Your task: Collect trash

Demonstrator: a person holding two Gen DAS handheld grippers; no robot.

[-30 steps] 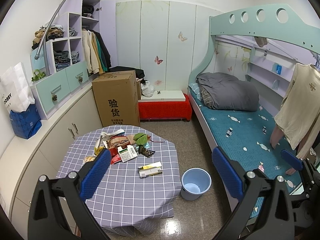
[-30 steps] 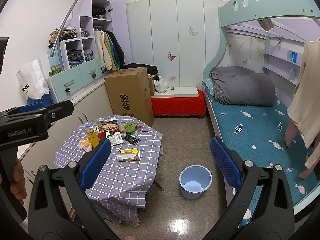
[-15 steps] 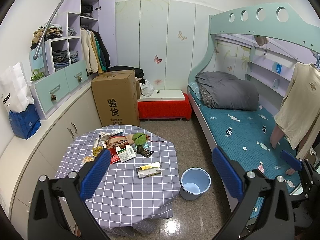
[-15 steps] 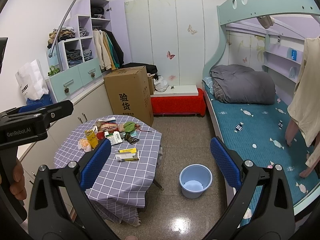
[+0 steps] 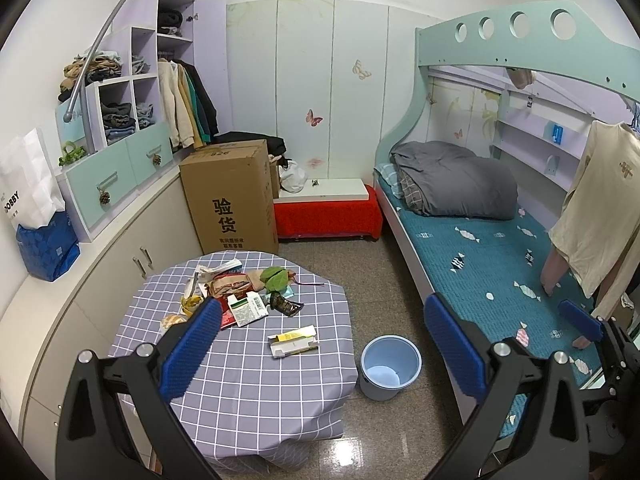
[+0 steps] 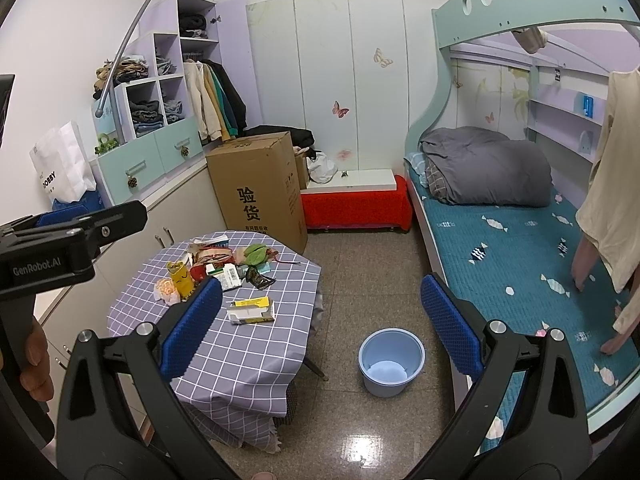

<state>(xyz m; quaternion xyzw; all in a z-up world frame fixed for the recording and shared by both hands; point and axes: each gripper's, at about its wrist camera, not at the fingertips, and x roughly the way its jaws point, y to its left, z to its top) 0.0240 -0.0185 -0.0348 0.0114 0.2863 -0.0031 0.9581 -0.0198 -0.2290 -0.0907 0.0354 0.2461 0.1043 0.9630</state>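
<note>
A low table with a grey checked cloth [image 5: 248,380] [image 6: 240,360] carries a pile of trash: a yellow and white carton [image 5: 294,341] [image 6: 252,310], a green leaf [image 5: 275,278], wrappers [image 5: 248,309], a yellow cup [image 6: 180,280]. A light blue bucket [image 5: 390,366] [image 6: 391,361] stands on the floor right of the table. My left gripper [image 5: 322,344] is open and empty, high above the table's near side. My right gripper [image 6: 320,332] is open and empty, above the floor between table and bucket. The left gripper also shows in the right wrist view [image 6: 60,240].
A tall cardboard box [image 5: 230,200] stands behind the table. A red bench [image 5: 328,212] is at the back wall. A bunk bed with teal mattress [image 5: 500,264] fills the right. Cabinets [image 5: 120,248] line the left wall. A beige shirt [image 5: 596,208] hangs at right.
Both views have shifted only slightly; the scene sits a little lower in frame. Both grippers stay open and empty. Nothing on the table has moved.
</note>
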